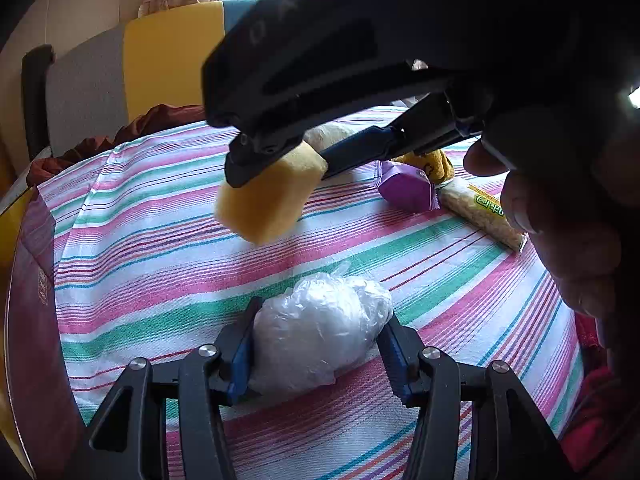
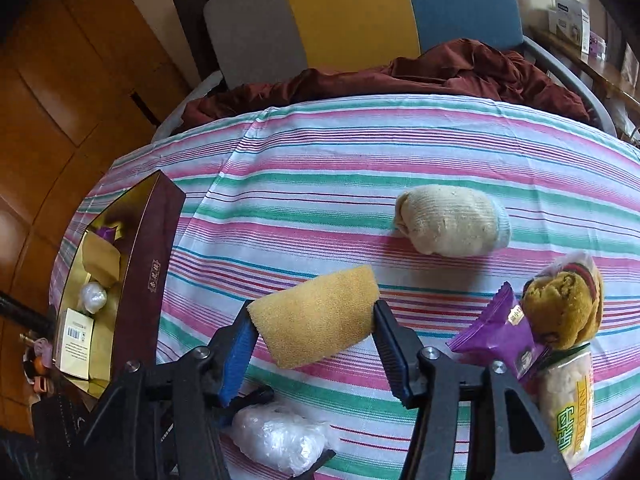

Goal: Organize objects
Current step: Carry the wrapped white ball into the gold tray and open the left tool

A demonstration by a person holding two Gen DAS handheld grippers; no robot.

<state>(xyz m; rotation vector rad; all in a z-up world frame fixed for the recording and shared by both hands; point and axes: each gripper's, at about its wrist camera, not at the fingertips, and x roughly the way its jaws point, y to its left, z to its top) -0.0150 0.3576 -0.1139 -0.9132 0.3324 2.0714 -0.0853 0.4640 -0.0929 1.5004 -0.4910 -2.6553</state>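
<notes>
My right gripper (image 2: 314, 332) is shut on a yellow sponge block (image 2: 316, 316) and holds it above the striped tablecloth; the sponge also shows in the left wrist view (image 1: 268, 196). My left gripper (image 1: 320, 344) has its jaws around a crumpled clear plastic bundle (image 1: 320, 336) resting on the cloth; both pads touch it. The bundle shows low in the right wrist view (image 2: 276, 436). A maroon box (image 2: 156, 276) with a gold inside stands open at the left and holds a few items.
On the striped tablecloth (image 2: 320, 152) lie a rolled cream sock (image 2: 452, 220), a purple snack packet (image 2: 500, 336), a brown plush bear (image 2: 564, 308) and a rice-cracker pack (image 2: 568, 400). A dark red cloth (image 2: 400, 76) and a chair back (image 2: 344, 12) are behind the table.
</notes>
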